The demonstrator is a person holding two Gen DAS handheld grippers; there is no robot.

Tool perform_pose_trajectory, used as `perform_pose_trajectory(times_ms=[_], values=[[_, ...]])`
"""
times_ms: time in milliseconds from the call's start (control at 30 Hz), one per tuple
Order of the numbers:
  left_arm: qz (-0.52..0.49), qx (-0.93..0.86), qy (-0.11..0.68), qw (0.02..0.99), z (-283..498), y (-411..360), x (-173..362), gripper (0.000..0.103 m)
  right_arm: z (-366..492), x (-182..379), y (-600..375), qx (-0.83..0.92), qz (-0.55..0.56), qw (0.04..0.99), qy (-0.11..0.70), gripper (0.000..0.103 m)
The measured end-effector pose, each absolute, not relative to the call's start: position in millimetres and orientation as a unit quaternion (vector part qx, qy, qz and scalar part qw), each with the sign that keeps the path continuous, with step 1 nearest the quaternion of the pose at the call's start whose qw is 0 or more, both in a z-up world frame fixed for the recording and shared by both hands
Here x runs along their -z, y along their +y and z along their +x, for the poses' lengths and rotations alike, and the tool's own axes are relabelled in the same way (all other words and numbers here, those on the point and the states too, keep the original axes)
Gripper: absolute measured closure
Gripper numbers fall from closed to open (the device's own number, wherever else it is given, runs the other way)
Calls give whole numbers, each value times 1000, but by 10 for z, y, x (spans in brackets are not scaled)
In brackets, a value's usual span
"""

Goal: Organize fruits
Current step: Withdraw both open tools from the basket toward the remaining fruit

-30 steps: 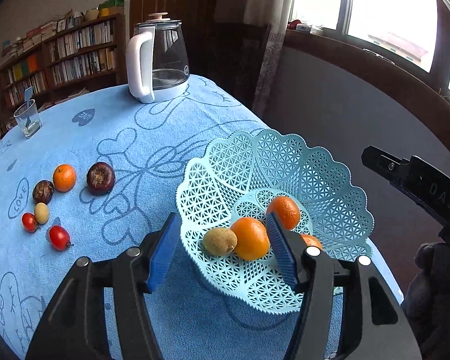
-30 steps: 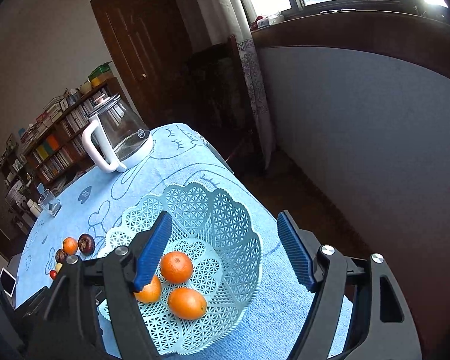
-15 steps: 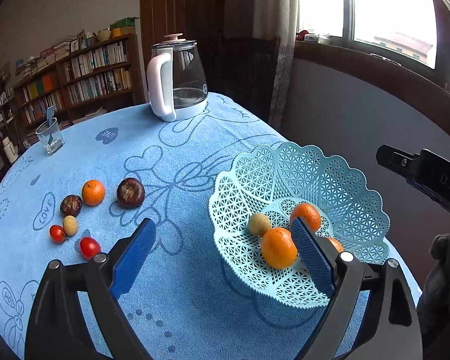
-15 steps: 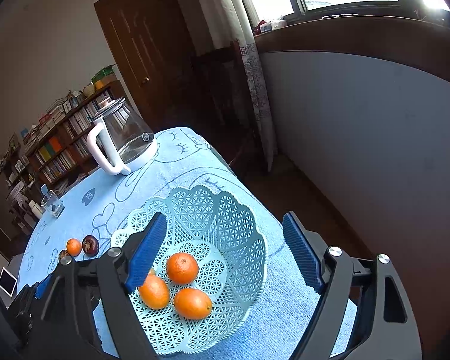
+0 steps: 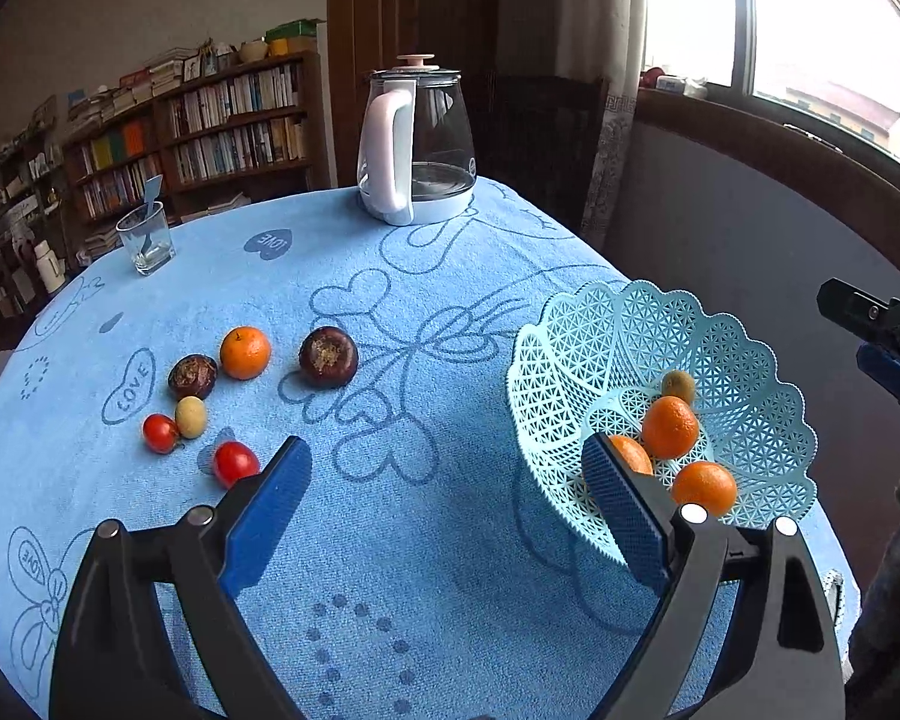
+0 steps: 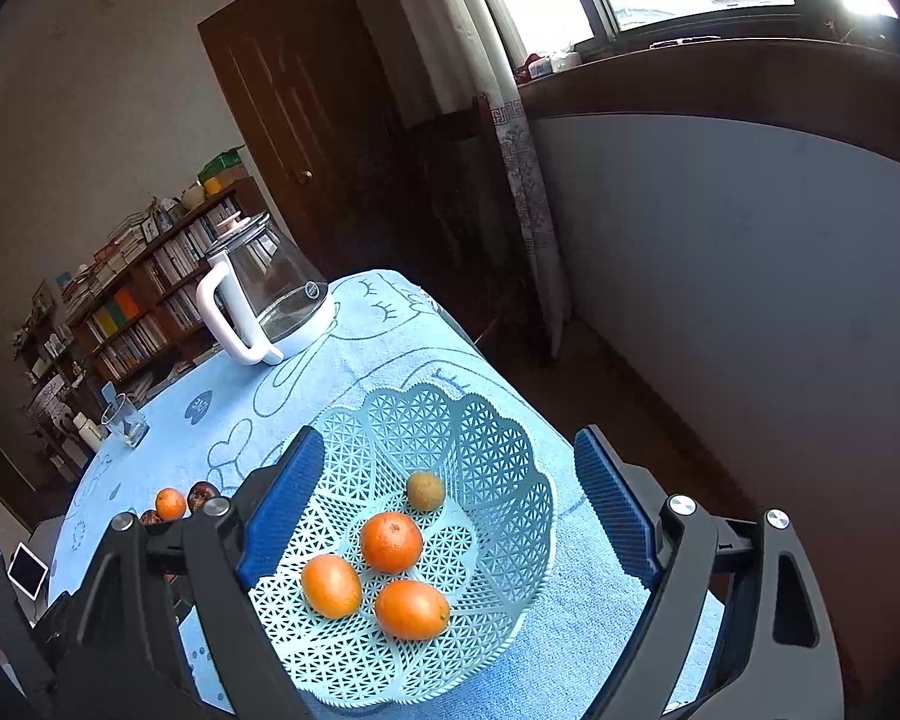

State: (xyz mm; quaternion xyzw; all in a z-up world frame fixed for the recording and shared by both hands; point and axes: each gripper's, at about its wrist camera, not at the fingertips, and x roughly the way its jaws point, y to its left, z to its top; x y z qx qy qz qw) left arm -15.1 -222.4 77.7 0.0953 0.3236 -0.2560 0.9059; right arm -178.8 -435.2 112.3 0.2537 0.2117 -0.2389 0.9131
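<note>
- A pale blue lattice fruit basket [image 6: 498, 456] is seen at the right edge of a round table draped in a blue towel cloth [image 5: 462, 588] printed with hearts and the word "LOVE".
- Three oranges [image 6: 391, 542] and one small brownish-green fruit [image 6: 425, 490] are held in the basket; the small fruit lies toward the far wall, apart from the oranges.
- The right gripper [image 6: 450, 510] is poised above the basket with its jaws opening; nothing is gripped, and the blue pads [image 6: 615, 504] are seen apart from the fruit below.
- The left gripper [image 5: 444, 516] is held spread wide over bare cloth just left of the basket, with nothing between its pads; its right finger overlaps the basket's near rim in the left wrist view.
- Loose fruit is left on the cloth well away from the basket: a lone orange [image 5: 245, 352], two dark brown fruits [image 5: 328, 356], a small pale yellow fruit [image 5: 190, 417] and two red tomatoes [image 5: 234, 463].
- A glass kettle with a white handle [image 5: 414, 144] is stood at the far edge of the table, and a drinking glass [image 5: 145, 238] at the far left.
- Bookshelves [image 5: 210, 120] and a dark wooden door [image 6: 294, 120] are visible behind the table, with a window [image 5: 810, 48] to the right.
</note>
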Motion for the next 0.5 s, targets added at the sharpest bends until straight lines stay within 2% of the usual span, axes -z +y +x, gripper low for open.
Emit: perform_pose_trajectory(times_ms=[500], values=[[81,208,324,920,-31,-1841,-714,12,-1625,-1097,-4059,204,231,926,217,16]])
